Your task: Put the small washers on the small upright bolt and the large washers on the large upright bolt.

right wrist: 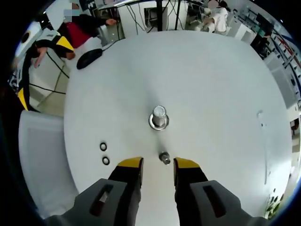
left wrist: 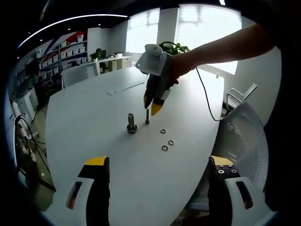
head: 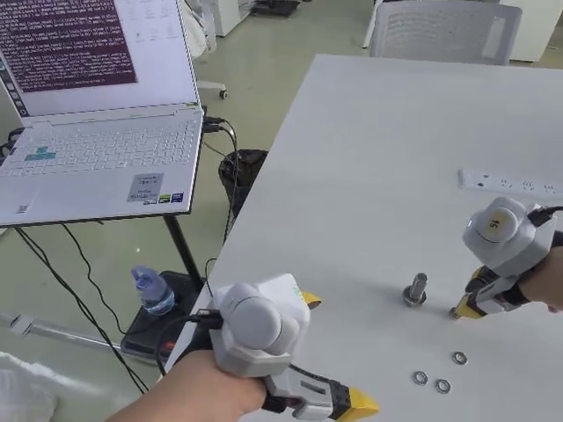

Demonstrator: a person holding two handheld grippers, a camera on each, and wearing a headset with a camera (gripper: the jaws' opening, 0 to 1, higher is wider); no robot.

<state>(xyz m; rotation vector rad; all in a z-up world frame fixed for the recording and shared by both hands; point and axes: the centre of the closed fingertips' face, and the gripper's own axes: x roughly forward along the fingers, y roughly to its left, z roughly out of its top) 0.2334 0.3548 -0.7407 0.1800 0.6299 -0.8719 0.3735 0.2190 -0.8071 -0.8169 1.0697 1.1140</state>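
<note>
Since the three washers [head: 442,386] lie loose on the white table [head: 396,158] near the large bolt [head: 416,290], nothing's stacked yet. The small bolt [right wrist: 164,157] stands just off the right gripper [right wrist: 159,165], jaws parted and empty (lining up, I'd guess). The left gripper [left wrist: 160,162] waits wide open. The power strip [head: 510,183] and laptop [head: 97,149] block nothing.

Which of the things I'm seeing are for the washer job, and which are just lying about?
Job: large bolt, small bolt, three loose washers.
Lying about: laptop, power strip, water bottle, chair.
</note>
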